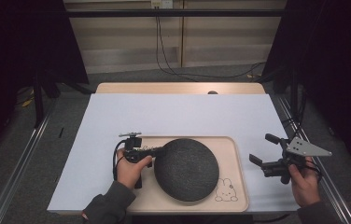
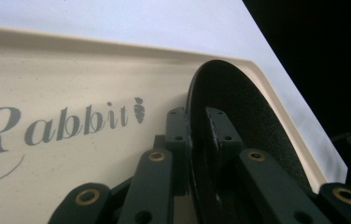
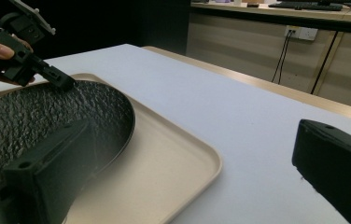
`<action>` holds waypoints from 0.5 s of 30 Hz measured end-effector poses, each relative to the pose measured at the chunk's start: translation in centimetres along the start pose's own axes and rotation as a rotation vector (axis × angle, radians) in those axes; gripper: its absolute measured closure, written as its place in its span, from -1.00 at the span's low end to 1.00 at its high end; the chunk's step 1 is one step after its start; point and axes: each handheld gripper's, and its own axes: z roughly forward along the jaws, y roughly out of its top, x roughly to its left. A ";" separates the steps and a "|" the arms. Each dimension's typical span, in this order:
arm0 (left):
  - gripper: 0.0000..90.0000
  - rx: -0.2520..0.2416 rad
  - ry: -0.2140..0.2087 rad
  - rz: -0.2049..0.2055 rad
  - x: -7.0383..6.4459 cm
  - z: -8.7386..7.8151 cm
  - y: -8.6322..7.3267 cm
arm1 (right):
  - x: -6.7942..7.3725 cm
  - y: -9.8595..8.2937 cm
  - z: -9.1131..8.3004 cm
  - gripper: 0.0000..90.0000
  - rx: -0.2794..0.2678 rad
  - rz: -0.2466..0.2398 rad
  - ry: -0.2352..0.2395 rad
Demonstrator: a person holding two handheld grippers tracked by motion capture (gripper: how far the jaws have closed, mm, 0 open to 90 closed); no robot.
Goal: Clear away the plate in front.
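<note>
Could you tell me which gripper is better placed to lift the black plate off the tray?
Left. The left gripper is already shut on the plate rim, over the tray; the right gripper is open, off to the side.

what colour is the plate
Black plate, with a rough pebbled surface; clearest in the right gripper view.

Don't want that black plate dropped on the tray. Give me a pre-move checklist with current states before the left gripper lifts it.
1. Left gripper closed on the black plate's rim, a jaw on each face: ok.
2. Grip depth enough for the plate's weight: cannot tell.
3. Plate over the tray, not overhanging the table: ok.
4. Right gripper open and apart from the plate: ok.
5. Table beyond the tray free for set-down: ok.
6. Plate's underside free of the tray: cannot tell.
</note>
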 end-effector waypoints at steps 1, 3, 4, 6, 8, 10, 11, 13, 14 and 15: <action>0.79 0.000 0.010 0.013 0.1 0.0 0.0 | 0.0 0.0 0.0 -1.00 -0.003 0.003 -0.005; 0.78 -0.008 0.013 0.007 0.1 0.1 -0.1 | 0.0 0.1 0.0 -1.00 -0.006 0.003 -0.003; 0.78 -0.008 0.019 0.005 0.1 0.1 -0.2 | -0.1 0.1 0.0 -1.00 -0.009 0.002 -0.005; 0.78 -0.006 0.025 0.001 0.1 0.1 -0.3 | -0.1 0.1 0.0 -1.00 -0.009 0.002 -0.004; 0.77 -0.007 0.029 -0.006 0.2 0.2 -0.4 | -0.1 0.1 0.0 -1.00 0.000 0.000 0.006; 0.76 -0.002 0.035 -0.003 0.3 0.2 -0.5 | 0.0 0.1 0.1 -1.00 -0.001 0.000 0.002; 0.76 -0.006 0.036 -0.009 0.3 0.2 -0.5 | 0.0 0.1 0.1 -1.00 -0.002 -0.003 0.009; 0.76 -0.005 0.035 -0.005 0.4 0.2 -0.5 | 0.0 0.2 0.1 -1.00 -0.012 -0.003 -0.013; 0.76 -0.003 0.038 -0.004 0.4 0.2 -0.5 | 0.0 0.2 0.1 -1.00 -0.012 -0.003 -0.013; 0.75 0.003 0.041 0.002 0.5 0.2 -0.6 | -0.1 0.2 0.0 -1.00 -0.003 -0.007 0.006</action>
